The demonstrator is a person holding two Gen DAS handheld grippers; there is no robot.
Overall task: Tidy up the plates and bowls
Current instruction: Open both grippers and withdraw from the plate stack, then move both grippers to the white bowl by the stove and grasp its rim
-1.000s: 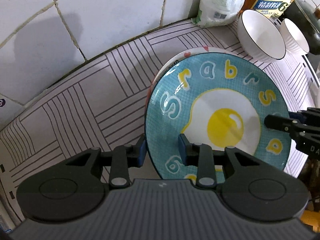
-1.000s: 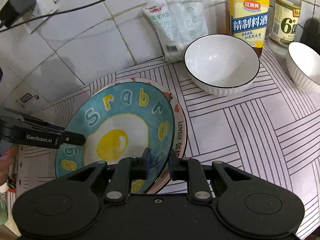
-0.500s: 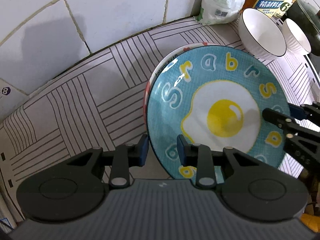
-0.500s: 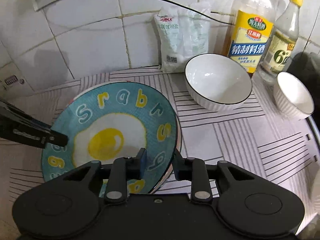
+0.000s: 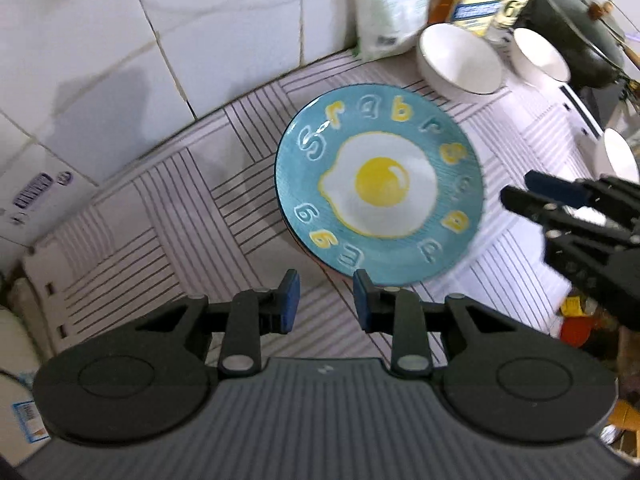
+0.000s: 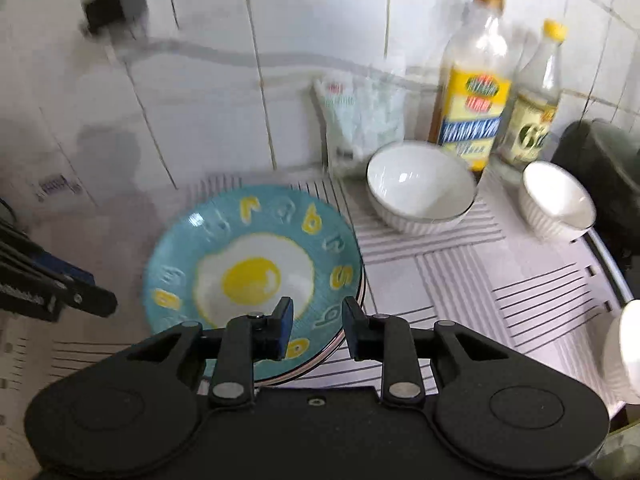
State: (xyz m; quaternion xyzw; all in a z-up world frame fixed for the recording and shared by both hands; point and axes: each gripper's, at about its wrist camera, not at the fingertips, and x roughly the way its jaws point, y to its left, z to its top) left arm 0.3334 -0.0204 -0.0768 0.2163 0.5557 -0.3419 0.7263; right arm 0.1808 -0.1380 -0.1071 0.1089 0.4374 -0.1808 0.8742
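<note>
**Both grippers clear of the stacked egg plate**

At the left of the left wrist view, the striped mat [image 5: 160, 216] covers the counter below the white tiled wall [image 5: 200, 40]. The left gripper [image 5: 326, 300] hangs over the mat with its blue pads apart and nothing between them, its tips just short of the near rim of the blue egg plate [image 5: 380, 188]. That plate lies flat on the mat, on top of another plate whose edge shows as thin pink and white rims in the right wrist view [image 6: 352, 320]. To the right, the right gripper [image 5: 516, 192] reaches in from the edge, beside the plate and apart from it; in its own view its jaws [image 6: 316, 326] are parted with only air in the gap, above the plate's near rim. It has just been opening. Behind the plates a large white bowl [image 6: 420, 184] sits upright, a smaller white bowl [image 6: 556, 200] further right. Against the wall stand a white bag [image 6: 360, 120] and two bottles [image 6: 472, 92], then a dark pot [image 5: 572, 28].
</note>
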